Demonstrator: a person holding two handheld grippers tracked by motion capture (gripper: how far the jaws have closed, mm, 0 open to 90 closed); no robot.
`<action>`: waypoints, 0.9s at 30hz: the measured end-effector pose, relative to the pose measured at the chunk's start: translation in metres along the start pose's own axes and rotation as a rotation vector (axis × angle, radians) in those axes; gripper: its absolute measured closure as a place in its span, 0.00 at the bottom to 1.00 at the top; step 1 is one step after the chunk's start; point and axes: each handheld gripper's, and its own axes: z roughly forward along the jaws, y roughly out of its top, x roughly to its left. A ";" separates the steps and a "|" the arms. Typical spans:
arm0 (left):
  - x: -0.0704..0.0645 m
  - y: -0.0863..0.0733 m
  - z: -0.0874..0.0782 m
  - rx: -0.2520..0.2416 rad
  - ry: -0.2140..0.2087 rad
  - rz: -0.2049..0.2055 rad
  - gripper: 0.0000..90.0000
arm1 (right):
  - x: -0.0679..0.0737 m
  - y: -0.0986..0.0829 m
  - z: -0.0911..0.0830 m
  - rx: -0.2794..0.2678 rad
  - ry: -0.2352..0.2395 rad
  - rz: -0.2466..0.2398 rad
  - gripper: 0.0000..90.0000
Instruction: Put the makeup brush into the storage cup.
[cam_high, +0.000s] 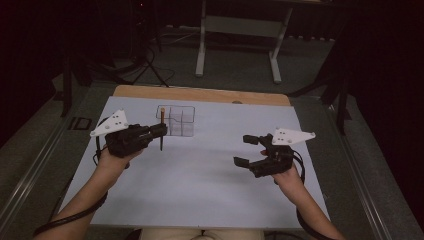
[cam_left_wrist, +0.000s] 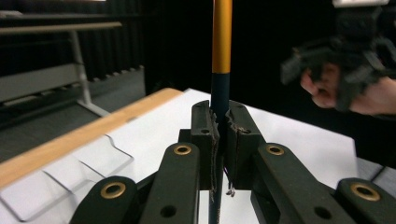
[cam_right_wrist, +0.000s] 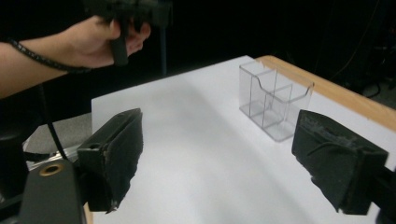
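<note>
My left gripper is shut on a pencil with an orange upper part and a dark lower part, held upright just left of a clear plastic organizer. Seen from the left gripper view, the pencil rises between the closed pads, and the organizer lies at the lower left. My right gripper hovers open over the white sheet at the right, nothing between its jaws. The right gripper view has its pads wide apart, with the organizer beyond.
A white sheet covers the table, with a wooden edge at the back. A metal stand and cables sit on the floor behind. Open sheet lies between the two grippers.
</note>
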 end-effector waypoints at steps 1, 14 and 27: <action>0.001 0.002 0.000 -0.006 0.011 0.000 0.94 | 0.001 -0.002 -0.002 0.000 -0.011 -0.001 0.17; 0.023 0.023 0.004 -0.056 0.126 0.007 0.94 | 0.014 -0.026 -0.019 -0.039 -0.085 -0.042 0.17; 0.044 0.033 0.018 -0.066 0.200 0.025 0.94 | 0.010 -0.038 -0.027 -0.108 -0.106 -0.001 0.17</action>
